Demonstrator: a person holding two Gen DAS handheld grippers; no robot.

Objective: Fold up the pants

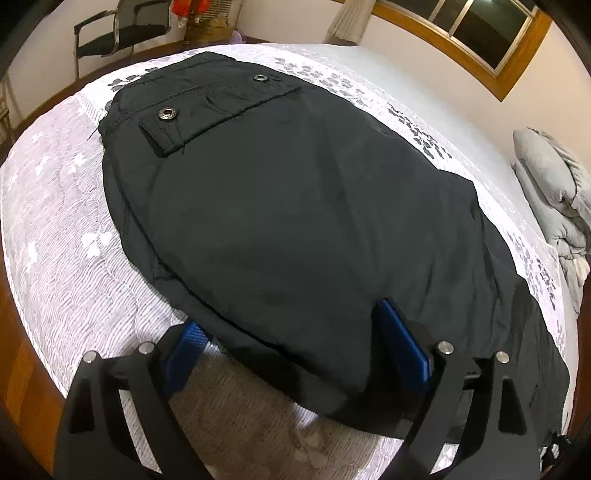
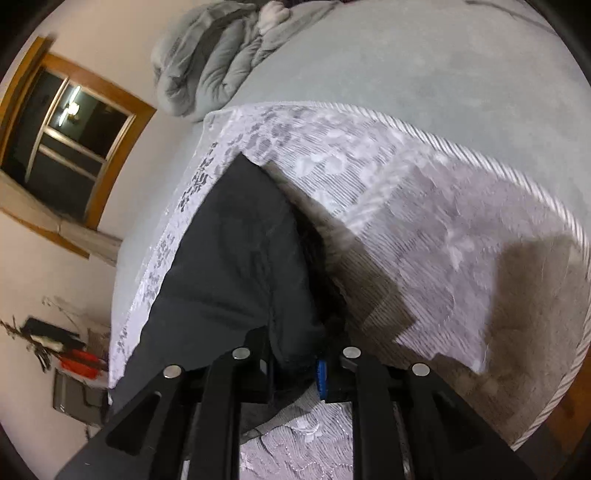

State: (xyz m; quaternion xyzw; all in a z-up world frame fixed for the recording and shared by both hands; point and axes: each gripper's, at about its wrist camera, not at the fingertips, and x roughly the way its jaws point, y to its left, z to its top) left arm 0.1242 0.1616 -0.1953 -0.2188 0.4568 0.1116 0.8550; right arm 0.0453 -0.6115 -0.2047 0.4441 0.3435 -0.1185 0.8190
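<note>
The black pants [image 1: 288, 206] lie folded on the white patterned bedspread [image 1: 62, 229] of the bed; no writing can be read on them, only two metal snaps [image 1: 167, 113] on a pocket flap at their far end. The left wrist view alone shows this flap, plus a chair [image 1: 110, 33] and window [image 1: 476, 33] beyond the pants. The left tongs [image 1: 295, 343] sit low at the near edge of the pants, blue pads spread apart on either side of the cloth. The right wrist view shows the right tongs [image 2: 295, 365] tilted, clamped together on a fold of the pants, with a grey duvet [image 2: 218, 55] beyond.
</note>
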